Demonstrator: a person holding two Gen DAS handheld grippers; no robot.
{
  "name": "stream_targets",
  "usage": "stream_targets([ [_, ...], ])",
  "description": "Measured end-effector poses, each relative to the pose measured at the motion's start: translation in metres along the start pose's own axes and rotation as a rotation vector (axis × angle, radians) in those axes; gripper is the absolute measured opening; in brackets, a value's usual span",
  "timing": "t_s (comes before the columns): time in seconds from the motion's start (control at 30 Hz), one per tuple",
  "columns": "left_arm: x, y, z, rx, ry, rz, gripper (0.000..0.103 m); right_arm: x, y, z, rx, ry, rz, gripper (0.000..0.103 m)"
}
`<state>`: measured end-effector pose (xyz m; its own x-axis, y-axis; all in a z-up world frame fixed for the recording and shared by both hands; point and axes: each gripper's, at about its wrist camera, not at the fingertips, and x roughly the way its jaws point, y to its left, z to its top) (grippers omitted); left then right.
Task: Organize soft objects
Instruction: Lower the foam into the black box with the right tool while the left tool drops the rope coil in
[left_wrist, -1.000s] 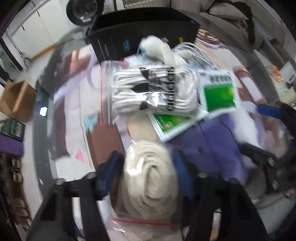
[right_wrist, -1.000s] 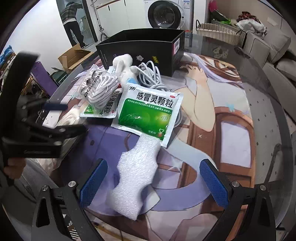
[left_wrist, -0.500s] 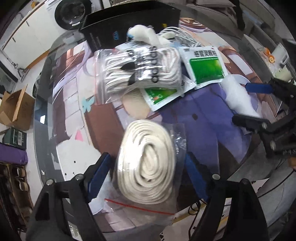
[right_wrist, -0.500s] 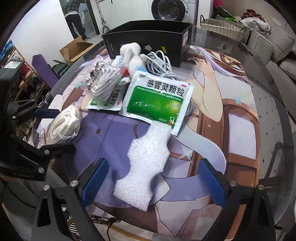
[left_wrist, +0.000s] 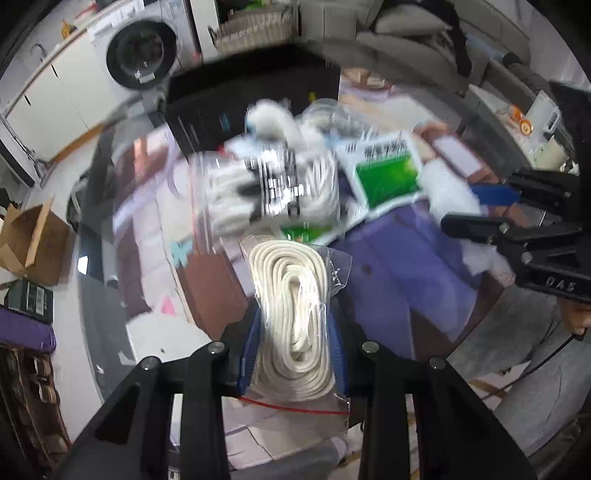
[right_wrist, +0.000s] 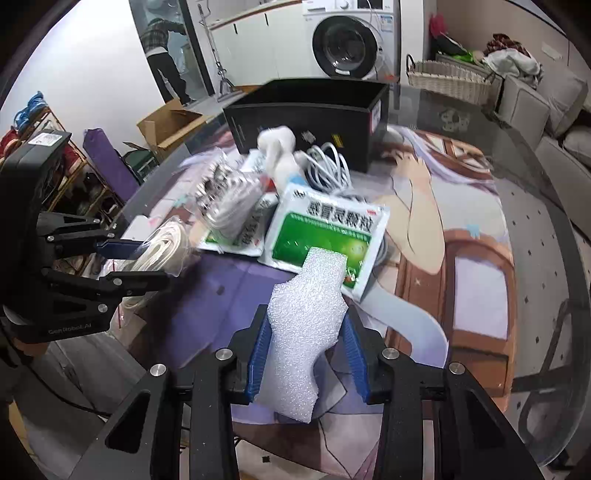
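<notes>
My left gripper (left_wrist: 293, 354) is shut on a clear bag of cream rope (left_wrist: 291, 314) at the table's near left edge; it also shows in the right wrist view (right_wrist: 155, 254). My right gripper (right_wrist: 306, 354) is shut on a white foam piece (right_wrist: 308, 325), which lies partly over a green medicine packet (right_wrist: 325, 236). Behind lie a bagged bundle of white cord (right_wrist: 229, 199), a white plush toy (right_wrist: 277, 147), a loose white cable (right_wrist: 328, 166) and a black open box (right_wrist: 306, 118).
The round glass table (right_wrist: 546, 229) carries a printed mat (right_wrist: 461, 258). A second green packet (right_wrist: 240, 240) lies under the cord bag. A cardboard box (right_wrist: 173, 125) stands on the floor at left. A washing machine (right_wrist: 343, 48) and wicker basket (right_wrist: 447, 77) stand behind.
Both grippers have closed: the left on the rope bag, the right on the foam piece. The left view has swung upward and is blurred.
</notes>
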<state>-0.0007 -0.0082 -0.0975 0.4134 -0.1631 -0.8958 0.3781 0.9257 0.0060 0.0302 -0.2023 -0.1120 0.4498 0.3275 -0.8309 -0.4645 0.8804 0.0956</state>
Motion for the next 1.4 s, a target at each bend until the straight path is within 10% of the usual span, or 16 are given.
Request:
stream_targets([
  [0.23,-0.039,0.006,0.019,-0.013,-0.21,0.015,0.032,-0.01,0.001,0.004,0.006,-0.058,0.013,0.039],
  [0.7,-0.098,0.04,0.074,-0.123,-0.703,0.167,0.032,-0.111,0.04,0.056,-0.173,-0.679,-0.036,0.039],
  [0.93,-0.077,0.071,0.121,-0.147,-0.725,0.189,0.032,-0.117,0.044,0.103,-0.173,-0.824,-0.08,0.039],
  [1.4,0.002,0.094,0.162,-0.163,-0.592,0.243,0.032,-0.029,0.01,0.199,-0.042,-0.651,-0.158,0.039],
])
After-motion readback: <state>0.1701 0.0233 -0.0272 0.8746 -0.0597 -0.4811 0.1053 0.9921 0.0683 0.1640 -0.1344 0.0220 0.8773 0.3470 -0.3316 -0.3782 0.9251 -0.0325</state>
